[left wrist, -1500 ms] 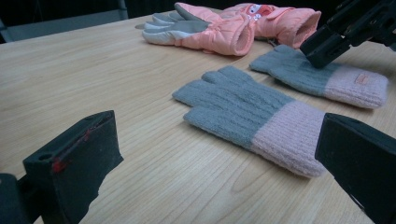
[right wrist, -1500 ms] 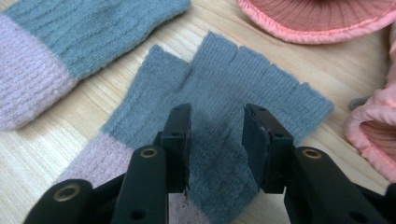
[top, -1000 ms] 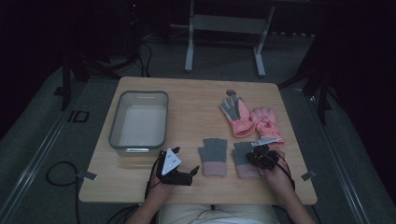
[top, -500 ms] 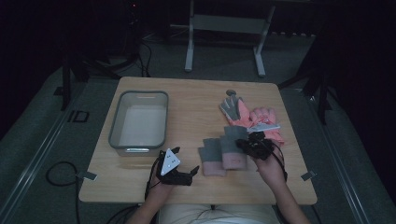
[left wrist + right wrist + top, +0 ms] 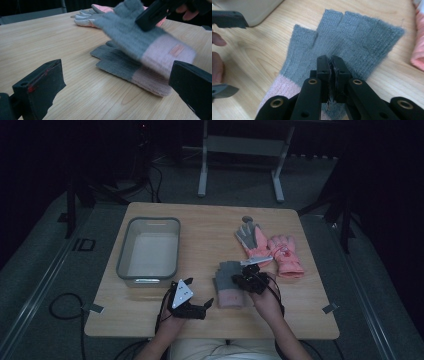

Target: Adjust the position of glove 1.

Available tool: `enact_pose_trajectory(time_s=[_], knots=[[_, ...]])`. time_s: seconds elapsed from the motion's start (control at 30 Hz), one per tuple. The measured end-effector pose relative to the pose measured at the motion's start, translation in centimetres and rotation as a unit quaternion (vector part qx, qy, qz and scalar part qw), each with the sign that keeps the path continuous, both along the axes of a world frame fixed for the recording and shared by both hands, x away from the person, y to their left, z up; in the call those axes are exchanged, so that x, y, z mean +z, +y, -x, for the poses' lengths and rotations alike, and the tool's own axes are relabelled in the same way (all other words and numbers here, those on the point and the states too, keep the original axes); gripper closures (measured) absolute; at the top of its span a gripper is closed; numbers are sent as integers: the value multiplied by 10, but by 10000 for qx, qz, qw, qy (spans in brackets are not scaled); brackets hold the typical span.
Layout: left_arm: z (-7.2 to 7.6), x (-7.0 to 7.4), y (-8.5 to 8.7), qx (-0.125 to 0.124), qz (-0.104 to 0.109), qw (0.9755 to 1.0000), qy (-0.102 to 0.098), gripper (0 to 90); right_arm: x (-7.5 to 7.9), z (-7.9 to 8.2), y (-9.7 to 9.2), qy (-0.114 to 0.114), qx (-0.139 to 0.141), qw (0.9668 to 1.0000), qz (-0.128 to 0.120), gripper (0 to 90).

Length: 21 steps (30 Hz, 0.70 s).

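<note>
Since a second ago the right claw [image 5: 243, 279] has carried its grey glove [image 5: 352, 42] from the bare wood by the near edge leftward, over a second grey glove [image 5: 130, 68] lying flat. Its jaws are clamped tight on the knit, just above the pink cuff, and the left gripper view shows the held glove lifted clear of the one beneath, fingers pointing away from the person. Just beyond and to the right of that claw lie two pink gloves [image 5: 272, 247] side by side, so room on that side is tight; the table [image 5: 210, 227] edge past them is close. To its left, the left claw [image 5: 204, 306] rests near the front edge with its jaws spread wide and nothing between them, just beside the flat glove's cuff. Farther left and back stands a clear plastic tub [image 5: 148, 251], well apart from both claws, with open wood between it and the gloves.
</note>
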<state>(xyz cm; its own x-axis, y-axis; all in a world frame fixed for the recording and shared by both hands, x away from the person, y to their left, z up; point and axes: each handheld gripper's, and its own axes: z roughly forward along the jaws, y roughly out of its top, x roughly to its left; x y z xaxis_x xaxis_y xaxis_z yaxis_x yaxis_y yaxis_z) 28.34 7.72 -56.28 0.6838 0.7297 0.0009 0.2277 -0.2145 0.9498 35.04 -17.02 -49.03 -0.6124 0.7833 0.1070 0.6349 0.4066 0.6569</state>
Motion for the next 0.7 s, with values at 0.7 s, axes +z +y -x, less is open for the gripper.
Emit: enact_pose_trajectory(time_s=[0.7], knots=[[-1, 0, -3, 185, -111, 9998, 1, 0, -40, -13, 4, 294, -156, 9994, -2, 851]])
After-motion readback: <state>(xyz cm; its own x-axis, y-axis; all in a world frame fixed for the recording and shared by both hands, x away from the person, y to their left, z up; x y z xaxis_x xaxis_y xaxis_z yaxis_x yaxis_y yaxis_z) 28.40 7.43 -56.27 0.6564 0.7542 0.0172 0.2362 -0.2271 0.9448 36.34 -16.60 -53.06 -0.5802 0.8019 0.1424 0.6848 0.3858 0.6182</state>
